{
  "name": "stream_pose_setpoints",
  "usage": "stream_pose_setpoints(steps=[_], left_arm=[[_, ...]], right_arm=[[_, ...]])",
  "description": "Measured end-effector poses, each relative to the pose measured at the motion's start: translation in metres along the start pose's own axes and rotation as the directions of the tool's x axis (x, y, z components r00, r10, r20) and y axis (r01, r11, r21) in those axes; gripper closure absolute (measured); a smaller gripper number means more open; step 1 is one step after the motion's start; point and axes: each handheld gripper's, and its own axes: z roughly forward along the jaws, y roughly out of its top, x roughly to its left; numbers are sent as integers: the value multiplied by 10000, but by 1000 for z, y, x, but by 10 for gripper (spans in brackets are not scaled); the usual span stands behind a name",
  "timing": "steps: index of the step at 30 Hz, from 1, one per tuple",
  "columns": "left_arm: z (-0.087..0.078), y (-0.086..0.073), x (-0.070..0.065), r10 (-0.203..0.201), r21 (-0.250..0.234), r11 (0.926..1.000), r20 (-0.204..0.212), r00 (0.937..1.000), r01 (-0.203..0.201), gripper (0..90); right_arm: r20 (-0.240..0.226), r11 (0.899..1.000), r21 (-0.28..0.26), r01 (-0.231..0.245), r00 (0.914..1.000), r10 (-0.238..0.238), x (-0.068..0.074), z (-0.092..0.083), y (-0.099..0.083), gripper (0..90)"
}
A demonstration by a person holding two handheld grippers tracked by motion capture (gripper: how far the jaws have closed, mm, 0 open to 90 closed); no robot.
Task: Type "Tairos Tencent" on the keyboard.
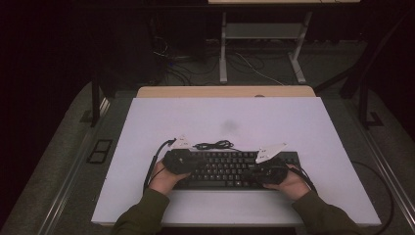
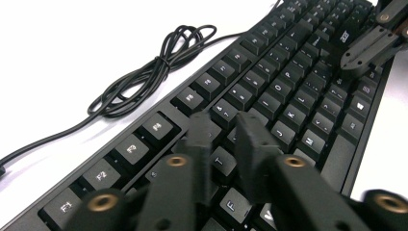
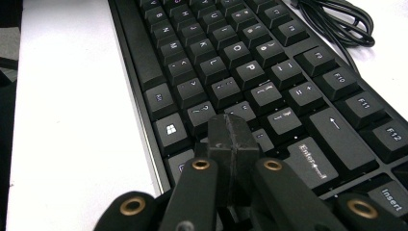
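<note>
Matte black plastic made up the keyboard [image 1: 227, 169], a long flat slab with rows of low, square keycaps bearing pale legends, lying on the near half of a smooth white table top [image 1: 303, 122]. Beyond its far edge, toward the left, its thin black cable [image 1: 213, 145] sat in a loose, looped bundle on the white surface.

At the left end of the keyboard, the left hand [image 1: 164, 178] held the left gripper [image 2: 226, 132] over the keys. In the left gripper view its two blocky black jaws stood a little apart, with a narrow gap between them and nothing gripped in it; they hovered over the keys near T and F, and whether the tips touched a cap could not be told. Brass-coloured rivets dotted the dull linkage bars behind the jaws.

At the right end, the right hand [image 1: 288, 185] held the right gripper [image 3: 233, 137], its grey three-cornered plate tilted above the keys in the high view. In the right gripper view its jaws were pressed flat together, holding nothing, their joined tip low over the keys between the Windows key and Enter.
</note>
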Motion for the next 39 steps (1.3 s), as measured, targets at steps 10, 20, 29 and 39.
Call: stream_pose_setpoints(steps=[10,20,29,39], left_arm=[[0,1,0,-56,-497,9988,-237,9997,45,181],[-4,0,-1,25,-802,9968,-168,9999,-39,154],[-5,-1,-3,181,-978,9950,-27,9998,-183,144],[-6,-3,-6,269,-1137,9932,18,9996,-266,142]], right_arm=[[-3,10000,-4,13,10000,-13,0,0,0,898],[15,9986,-523,-28,10000,29,-3,-5,1,896],[-277,9889,-1405,-492,9986,458,-7,-13,1,732],[196,9825,-1715,-731,9968,775,-7,-10,2,335]])
